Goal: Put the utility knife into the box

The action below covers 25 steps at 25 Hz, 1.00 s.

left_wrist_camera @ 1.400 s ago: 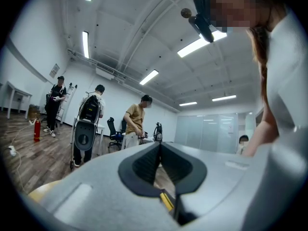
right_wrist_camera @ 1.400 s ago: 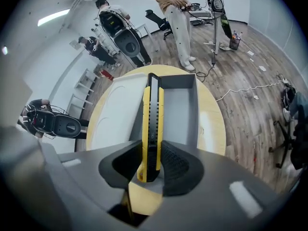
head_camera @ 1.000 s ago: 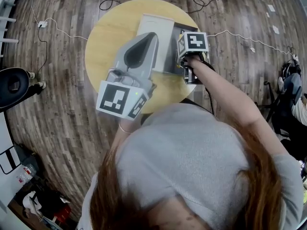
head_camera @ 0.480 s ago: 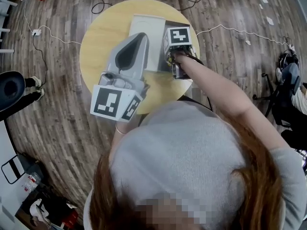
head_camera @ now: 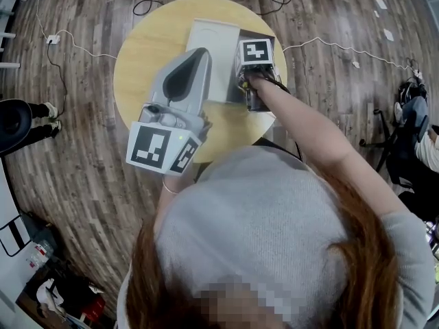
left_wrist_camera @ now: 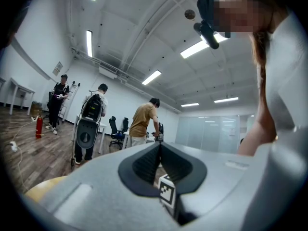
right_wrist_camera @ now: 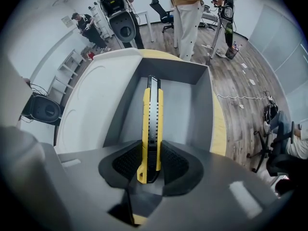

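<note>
The utility knife point(right_wrist_camera: 152, 114) is yellow with a black ridged strip. The box point(right_wrist_camera: 195, 100) is grey inside and its lid point(head_camera: 214, 46) is white. The round worktop point(head_camera: 144, 60) is pale yellow, and the floor point(head_camera: 82, 163) is dark brown planks. The left gripper point(left_wrist_camera: 160, 148) and the right gripper point(right_wrist_camera: 151, 153) are grey with black ribbed pads. Their cubes point(head_camera: 161, 148) carry black-and-white square markers.

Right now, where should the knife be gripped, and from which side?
Take the knife at its butt end, from above, pads on its two long sides, as the right claw holds it. The slim body then hangs tip-down into the open box.
</note>
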Each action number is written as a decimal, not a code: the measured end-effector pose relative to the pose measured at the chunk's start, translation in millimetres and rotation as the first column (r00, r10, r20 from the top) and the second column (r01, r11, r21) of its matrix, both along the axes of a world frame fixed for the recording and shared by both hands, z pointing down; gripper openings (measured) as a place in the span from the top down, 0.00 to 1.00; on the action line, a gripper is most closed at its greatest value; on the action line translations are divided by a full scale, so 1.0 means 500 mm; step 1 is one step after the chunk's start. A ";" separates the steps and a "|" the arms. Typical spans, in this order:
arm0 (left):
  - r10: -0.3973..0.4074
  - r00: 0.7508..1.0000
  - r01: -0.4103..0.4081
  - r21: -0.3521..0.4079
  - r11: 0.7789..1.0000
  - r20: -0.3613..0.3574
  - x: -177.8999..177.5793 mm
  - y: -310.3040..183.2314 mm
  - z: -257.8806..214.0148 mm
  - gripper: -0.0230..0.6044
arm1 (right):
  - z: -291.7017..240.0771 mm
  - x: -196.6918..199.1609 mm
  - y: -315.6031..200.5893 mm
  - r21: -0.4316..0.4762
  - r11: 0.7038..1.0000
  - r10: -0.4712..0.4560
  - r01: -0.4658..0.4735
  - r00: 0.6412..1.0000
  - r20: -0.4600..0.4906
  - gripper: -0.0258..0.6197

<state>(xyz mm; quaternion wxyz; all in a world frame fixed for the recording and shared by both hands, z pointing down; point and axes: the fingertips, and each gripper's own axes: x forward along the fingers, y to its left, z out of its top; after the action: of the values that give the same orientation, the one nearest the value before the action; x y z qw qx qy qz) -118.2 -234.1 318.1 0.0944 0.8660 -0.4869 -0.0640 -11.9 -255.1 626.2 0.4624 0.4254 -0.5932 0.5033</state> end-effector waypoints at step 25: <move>-0.024 1.000 0.024 -0.012 1.000 0.010 -0.020 -0.004 0.006 0.96 | 0.031 -0.007 -0.017 -0.022 1.000 -0.008 0.008 1.000 -0.006 0.78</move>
<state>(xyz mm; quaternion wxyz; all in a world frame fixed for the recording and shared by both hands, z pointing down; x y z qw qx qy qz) -128.2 -235.9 321.0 0.0966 0.8598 -0.4980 -0.0581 -15.2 -263.4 641.8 0.4707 0.4194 -0.5879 0.5068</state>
